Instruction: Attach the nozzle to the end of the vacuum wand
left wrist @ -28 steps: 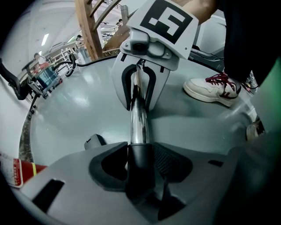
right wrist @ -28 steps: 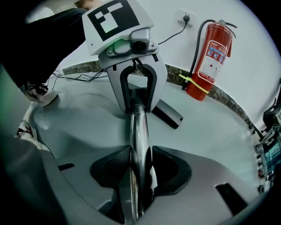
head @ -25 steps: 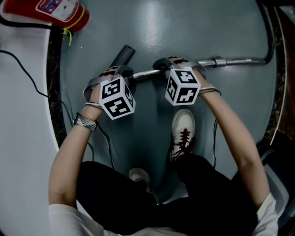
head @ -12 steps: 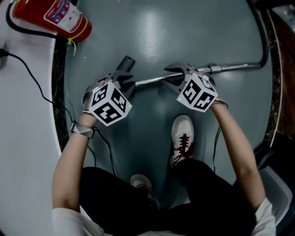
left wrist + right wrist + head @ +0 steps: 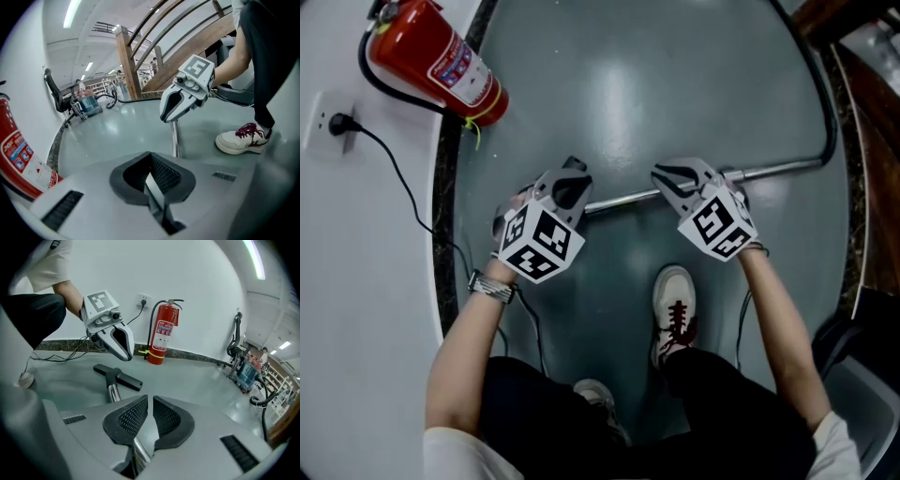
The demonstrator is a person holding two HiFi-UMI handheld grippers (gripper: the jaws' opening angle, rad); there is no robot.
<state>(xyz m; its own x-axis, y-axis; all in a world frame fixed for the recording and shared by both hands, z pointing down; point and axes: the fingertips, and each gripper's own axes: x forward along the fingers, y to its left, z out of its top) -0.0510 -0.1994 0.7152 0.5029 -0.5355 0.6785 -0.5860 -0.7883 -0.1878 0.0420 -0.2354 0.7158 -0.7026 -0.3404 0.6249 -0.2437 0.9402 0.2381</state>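
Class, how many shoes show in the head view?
2. A white shoe with red laces stands on the floor below the metal wand. The other shoe lies lower and further left, largely hidden by the dark trouser leg.

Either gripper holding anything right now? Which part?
Nothing is held. The left gripper is shut and empty; the right gripper has just been closing its fingers, nothing between them. The wand lies on the floor below.

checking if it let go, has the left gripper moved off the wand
Yes. The left gripper has lifted up off the wand, which it straddled before. Its jaws have just closed, with nothing between them.
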